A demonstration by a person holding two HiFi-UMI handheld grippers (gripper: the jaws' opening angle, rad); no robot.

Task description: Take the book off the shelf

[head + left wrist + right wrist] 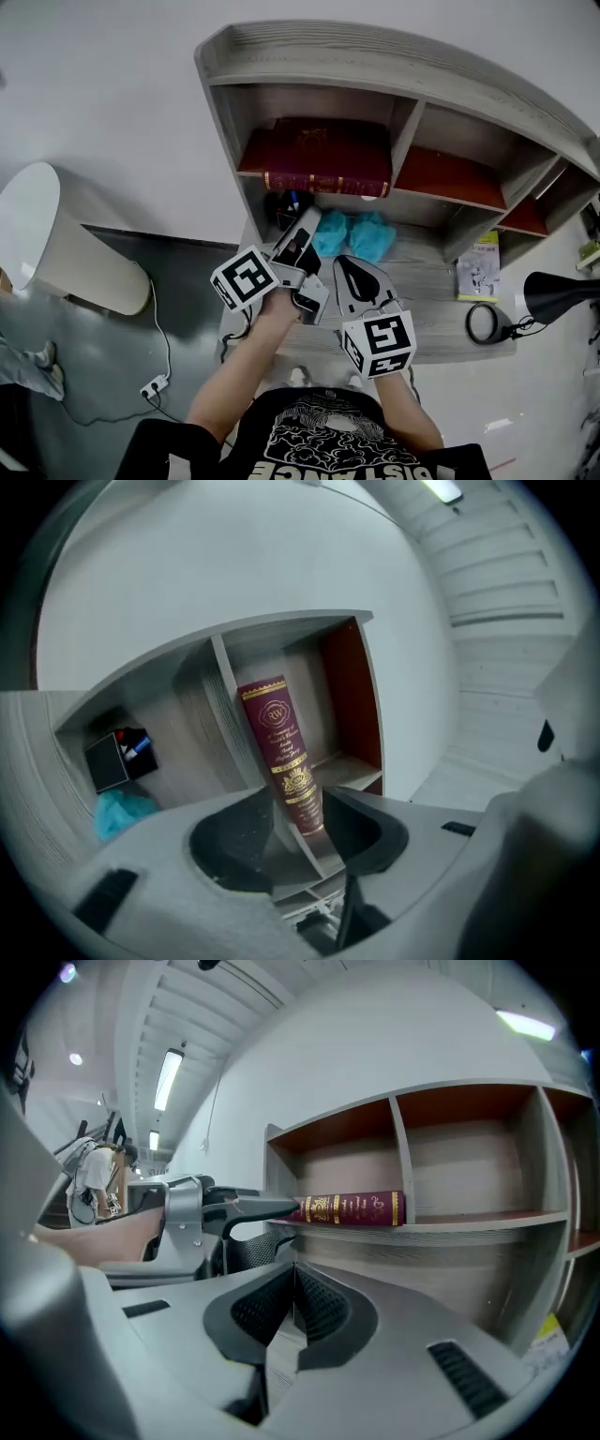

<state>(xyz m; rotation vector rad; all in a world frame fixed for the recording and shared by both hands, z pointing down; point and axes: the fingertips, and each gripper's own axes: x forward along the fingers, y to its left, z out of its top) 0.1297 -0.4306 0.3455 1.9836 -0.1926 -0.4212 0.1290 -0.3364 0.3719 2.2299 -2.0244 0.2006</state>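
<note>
A dark red book (323, 159) with gold print lies flat in the left cubby of the grey shelf (375, 66), spine towards me. My left gripper (307, 230) is raised to that cubby's front edge. In the left gripper view the book's (281, 752) near end shows in the gap of the left gripper (298, 841), whose jaws stand apart without pressing on it. The right gripper view shows the left gripper's fingertips (272, 1208) right at the book's (352, 1209) left end. My right gripper (349, 267) hangs lower over the desk, the right gripper's (293, 1293) pads meeting with nothing between them.
Under the book's cubby stand a black box with pens (286, 208) and two teal cloths (352, 234) on the desk (441, 319). A booklet (480, 267), a black ring (485, 323) and a black lamp (553, 295) sit at the right. A white bin (66, 244) stands on the floor at the left.
</note>
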